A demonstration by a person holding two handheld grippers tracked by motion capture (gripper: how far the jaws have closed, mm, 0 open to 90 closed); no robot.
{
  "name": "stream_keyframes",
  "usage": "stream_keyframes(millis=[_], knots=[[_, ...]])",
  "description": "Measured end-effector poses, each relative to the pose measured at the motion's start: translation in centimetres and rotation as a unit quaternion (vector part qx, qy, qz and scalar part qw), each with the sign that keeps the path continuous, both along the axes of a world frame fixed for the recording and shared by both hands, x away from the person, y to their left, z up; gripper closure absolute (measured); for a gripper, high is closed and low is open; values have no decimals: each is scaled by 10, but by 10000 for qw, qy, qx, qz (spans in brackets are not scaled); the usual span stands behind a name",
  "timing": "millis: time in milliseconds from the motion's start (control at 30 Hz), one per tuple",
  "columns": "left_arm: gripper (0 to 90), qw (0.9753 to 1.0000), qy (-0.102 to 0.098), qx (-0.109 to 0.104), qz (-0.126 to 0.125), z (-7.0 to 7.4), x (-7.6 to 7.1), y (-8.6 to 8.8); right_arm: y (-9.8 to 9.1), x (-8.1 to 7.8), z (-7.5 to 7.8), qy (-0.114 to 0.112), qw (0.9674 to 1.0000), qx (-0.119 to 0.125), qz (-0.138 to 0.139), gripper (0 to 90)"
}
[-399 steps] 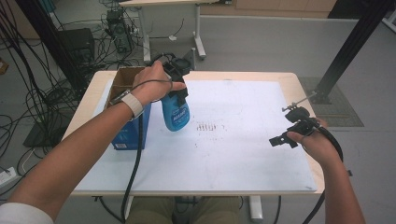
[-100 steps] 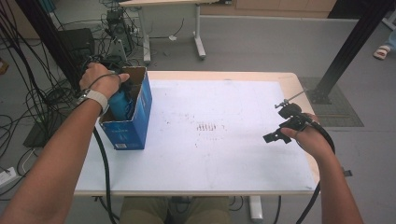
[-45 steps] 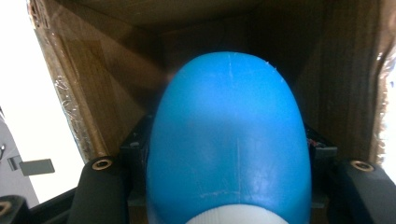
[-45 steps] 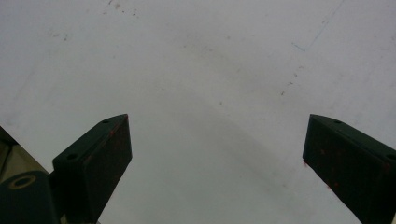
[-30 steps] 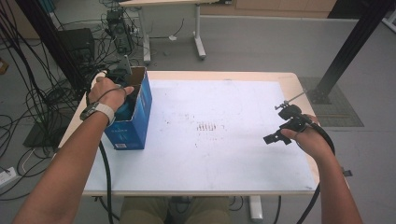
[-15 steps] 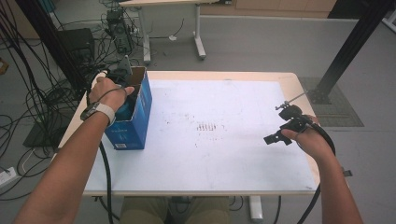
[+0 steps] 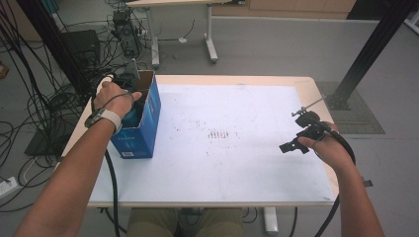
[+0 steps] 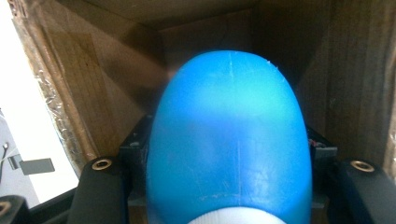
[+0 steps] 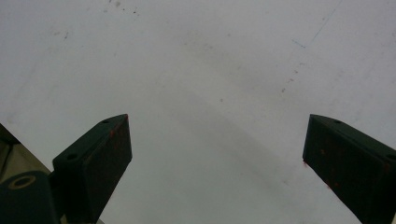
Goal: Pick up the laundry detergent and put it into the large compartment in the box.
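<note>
Blue bottle (image 8: 229,140) lowered into cardboard box (image 7: 148,123) at table's far left, pinched by left gripper (image 7: 129,84); right gripper (image 9: 217,163) spread, idle. Next, probably: release, withdraw upward.

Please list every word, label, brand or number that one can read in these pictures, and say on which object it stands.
None can be read for certain.
Blue box: small white print on its front side, too small and blurred to read.
Blue bottle held in the left gripper: no print on the side in view.
Table: dark smudges, no letters.
</note>
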State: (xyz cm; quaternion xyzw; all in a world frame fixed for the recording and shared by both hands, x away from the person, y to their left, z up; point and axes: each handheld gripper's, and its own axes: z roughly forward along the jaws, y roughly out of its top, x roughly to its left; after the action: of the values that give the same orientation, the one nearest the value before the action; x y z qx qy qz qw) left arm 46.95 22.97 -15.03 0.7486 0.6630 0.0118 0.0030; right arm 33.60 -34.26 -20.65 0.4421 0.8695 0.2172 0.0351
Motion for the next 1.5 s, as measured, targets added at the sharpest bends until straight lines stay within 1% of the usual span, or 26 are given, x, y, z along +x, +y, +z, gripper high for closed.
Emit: stream_keyframes(millis=[1500], knots=[[380,10000,-18,-10,-12,0,-2,1,3,1,3,-12,10000,-31,13,80]])
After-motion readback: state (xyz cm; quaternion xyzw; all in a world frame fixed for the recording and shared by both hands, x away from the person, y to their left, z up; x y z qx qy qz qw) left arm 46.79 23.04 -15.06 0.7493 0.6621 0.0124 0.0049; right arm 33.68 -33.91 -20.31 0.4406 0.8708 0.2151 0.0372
